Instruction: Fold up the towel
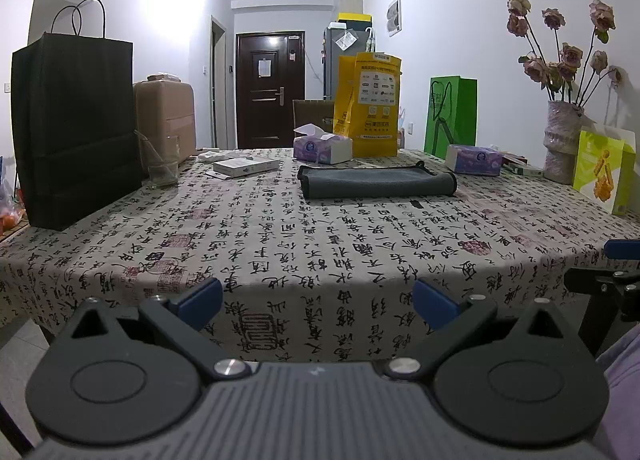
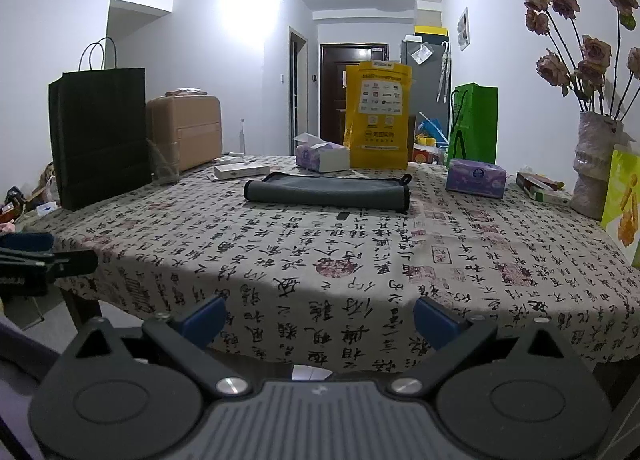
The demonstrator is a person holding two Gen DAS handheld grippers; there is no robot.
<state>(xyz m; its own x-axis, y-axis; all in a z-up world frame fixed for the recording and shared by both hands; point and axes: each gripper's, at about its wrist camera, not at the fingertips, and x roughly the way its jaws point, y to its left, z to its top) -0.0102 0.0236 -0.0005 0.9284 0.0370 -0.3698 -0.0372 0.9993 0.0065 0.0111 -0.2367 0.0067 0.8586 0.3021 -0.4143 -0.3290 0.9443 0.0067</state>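
Note:
A grey towel with dark edging (image 1: 376,182) lies folded into a long flat strip at the far middle of the table; it also shows in the right wrist view (image 2: 328,190). My left gripper (image 1: 318,306) is open and empty, held back at the table's near edge, far from the towel. My right gripper (image 2: 320,320) is open and empty, also at the near edge. Part of the right gripper (image 1: 612,284) shows at the right edge of the left wrist view, and part of the left gripper (image 2: 36,260) at the left edge of the right wrist view.
The table has a calligraphy-print cloth (image 1: 320,244). A black paper bag (image 1: 76,124) and a glass (image 1: 162,164) stand at left. Tissue packs (image 1: 322,148) (image 2: 476,178), a yellow bag (image 1: 368,104), a green bag (image 1: 454,116) and a vase of dried roses (image 1: 562,140) stand behind and right.

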